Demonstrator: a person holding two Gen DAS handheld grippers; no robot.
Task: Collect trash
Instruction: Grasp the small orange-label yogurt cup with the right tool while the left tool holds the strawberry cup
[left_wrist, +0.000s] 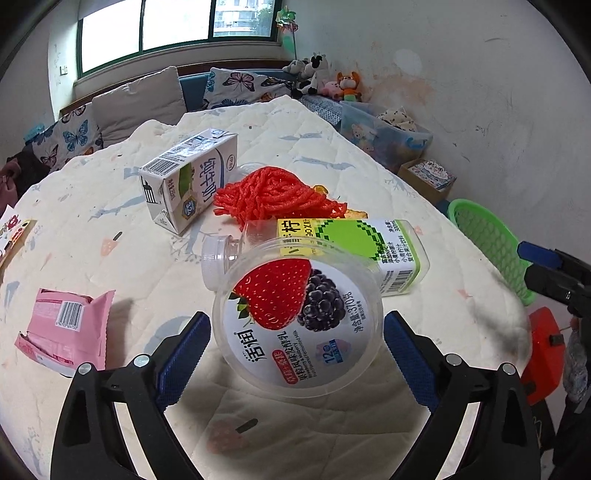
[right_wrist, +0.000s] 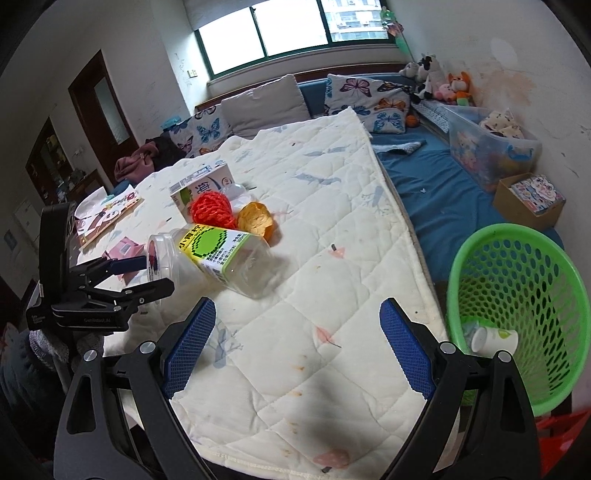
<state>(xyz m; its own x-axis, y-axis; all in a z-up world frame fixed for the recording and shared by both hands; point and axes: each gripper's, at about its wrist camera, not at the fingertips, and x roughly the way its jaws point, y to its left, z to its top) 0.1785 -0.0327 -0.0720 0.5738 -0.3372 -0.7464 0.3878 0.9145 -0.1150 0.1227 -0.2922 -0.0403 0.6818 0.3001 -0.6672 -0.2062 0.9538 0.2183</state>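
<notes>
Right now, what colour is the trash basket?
Bright green mesh basket, clearest in the right wrist view.

Daylit room with a quilt-covered table

A green-framed window (right_wrist: 295, 29) glows above a blue daybed (right_wrist: 436, 184) lined with butterfly cushions (right_wrist: 356, 90); stuffed toys (right_wrist: 439, 83) crowd the corner by a stained white wall (right_wrist: 517, 66), and a dark wooden door (right_wrist: 101, 99) stands left.

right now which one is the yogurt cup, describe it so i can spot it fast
On the quilted white table cover, look at the near edge, between the blue fingers of the left gripper. The yogurt cup is a clear round tub on its side, in front of the green-labelled clear bottle. Only it shows a strawberry and blackberry picture.
</notes>
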